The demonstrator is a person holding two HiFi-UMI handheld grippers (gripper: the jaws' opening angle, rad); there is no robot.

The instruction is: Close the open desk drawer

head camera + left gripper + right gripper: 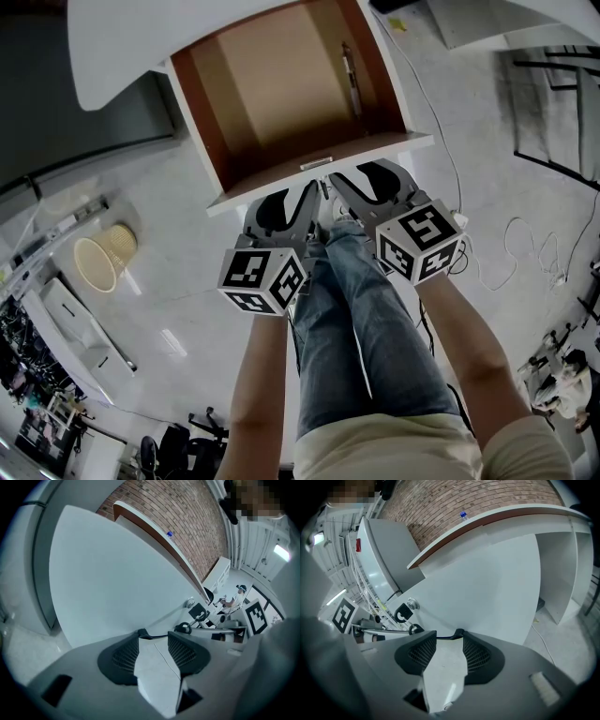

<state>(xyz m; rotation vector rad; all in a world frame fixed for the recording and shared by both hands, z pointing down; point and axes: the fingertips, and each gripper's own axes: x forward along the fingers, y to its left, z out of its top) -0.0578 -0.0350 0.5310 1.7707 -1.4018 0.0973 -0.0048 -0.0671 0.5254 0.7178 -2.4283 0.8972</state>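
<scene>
Pale floor [187,291] and a brick wall [187,522] are framing a white desk [122,37], the person sitting on the near side of its drawer [272,84]. Item 1, drawer: standing pulled well out from under the desk, brown interior showing; closing is not yet done, so the whole inward push is remaining. Contents: one pen [351,80] lying along the drawer's right wall, the rest of the bottom showing bare. Item 2, left hand-held gripper [292,192]: jaws standing apart with nothing between them, tips sitting at the drawer's white front panel [394,148]; firm contact cannot be told. Item 3, right hand-held gripper [356,178]: jaws likewise apart and holding nothing, tips sitting at the same panel, just beside the left one. Both are looking poised to shove. Item 4, wicker basket [98,258]: standing on the floor well left of the drawer, nothing plainly showing inside. Item 5, cables [506,244]: trailing over the floor right of the drawer.
</scene>
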